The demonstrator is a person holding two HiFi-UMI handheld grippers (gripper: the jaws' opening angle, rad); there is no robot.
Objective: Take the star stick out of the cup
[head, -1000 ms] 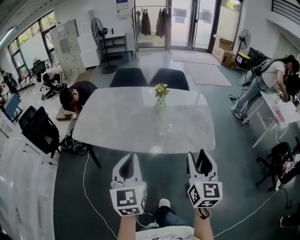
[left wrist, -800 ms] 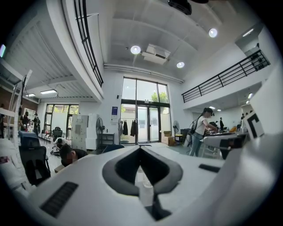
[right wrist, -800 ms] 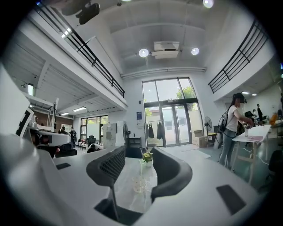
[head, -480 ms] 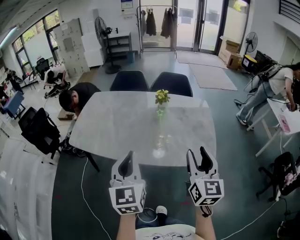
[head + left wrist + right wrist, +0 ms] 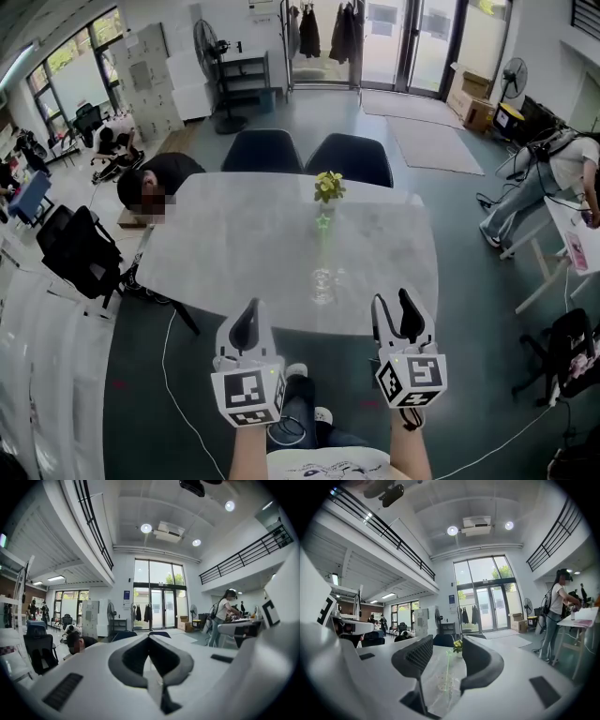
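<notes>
Fingers point(image 5: 129, 657) of the left gripper point(image 5: 247, 323) are pressed together, their tips meeting with nothing between them, as the left gripper view shows point(image 5: 149, 639). This gripper is held over the dark floor point(image 5: 150, 394), just short of the near edge of the worktop point(image 5: 234, 244), a pale marbled top with rounded corners. At the worktop's far left corner a person point(image 5: 159, 178) in dark clothes bends low beside it. Two dark chairs point(image 5: 262, 150) stand at the far side.

Right of the left gripper and beyond it, the cup point(image 5: 323, 283), of clear glass, stands on the worktop near the near edge. The star stick point(image 5: 323, 246), thin and green, stands upright in the cup with its star at the top. Farther back on the same line sits a small bunch of yellow flowers point(image 5: 326, 185).

On the right, the right gripper point(image 5: 395, 319) is also held short of the near edge, well apart from the cup. Its fingers point(image 5: 415, 660) are spread wide and hold nothing. In the right gripper view point(image 5: 446, 654) the cup point(image 5: 444, 685) and the star stick point(image 5: 447, 667) show through the gap between them, out on the worktop point(image 5: 436, 660), with the flowers point(image 5: 459, 645) behind.
</notes>
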